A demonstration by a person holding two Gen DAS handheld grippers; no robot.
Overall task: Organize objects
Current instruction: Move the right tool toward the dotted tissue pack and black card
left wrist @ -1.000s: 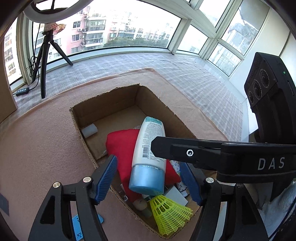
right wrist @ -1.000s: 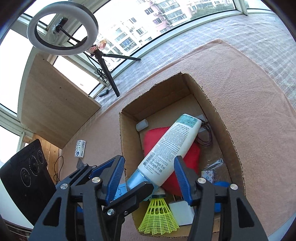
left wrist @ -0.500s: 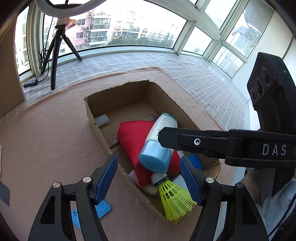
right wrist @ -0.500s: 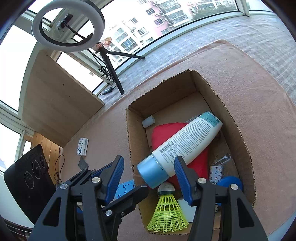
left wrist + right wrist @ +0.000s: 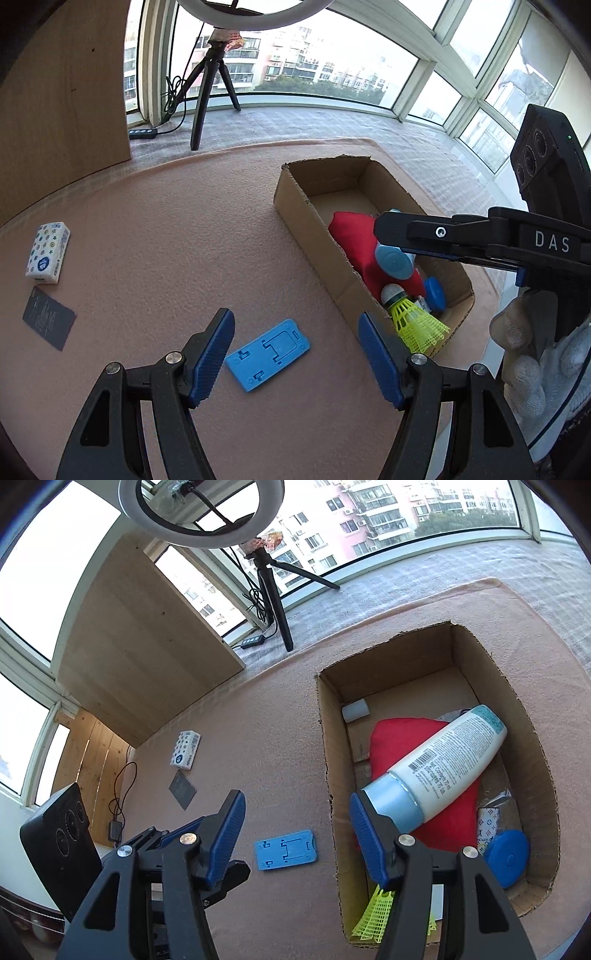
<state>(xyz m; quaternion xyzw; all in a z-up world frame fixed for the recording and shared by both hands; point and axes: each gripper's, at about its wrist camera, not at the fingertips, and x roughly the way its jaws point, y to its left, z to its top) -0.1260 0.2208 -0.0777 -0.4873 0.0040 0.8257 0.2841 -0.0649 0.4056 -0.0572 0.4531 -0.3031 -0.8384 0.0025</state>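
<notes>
Your left gripper point(image 5: 295, 343) hovers over the mat left of the cardboard box point(image 5: 327, 760), jaws spread wide, holding nothing; the blue plate point(image 5: 267, 355) lies on the mat beneath the gap. Your right gripper point(image 5: 297, 825) hangs above the box's left wall, jaws wide apart and empty. Your gloved right hand point(image 5: 532, 350) grips its handle. In the box: a white bottle point(image 5: 439, 768) lying on a red cloth point(image 5: 399, 734), a yellow shuttlecock point(image 5: 413, 323), a blue disc point(image 5: 506, 858).

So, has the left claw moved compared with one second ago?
Yes. The left claw has drawn back and swung left, off the cardboard box; it now hangs open over the blue plate on the mat.
</notes>
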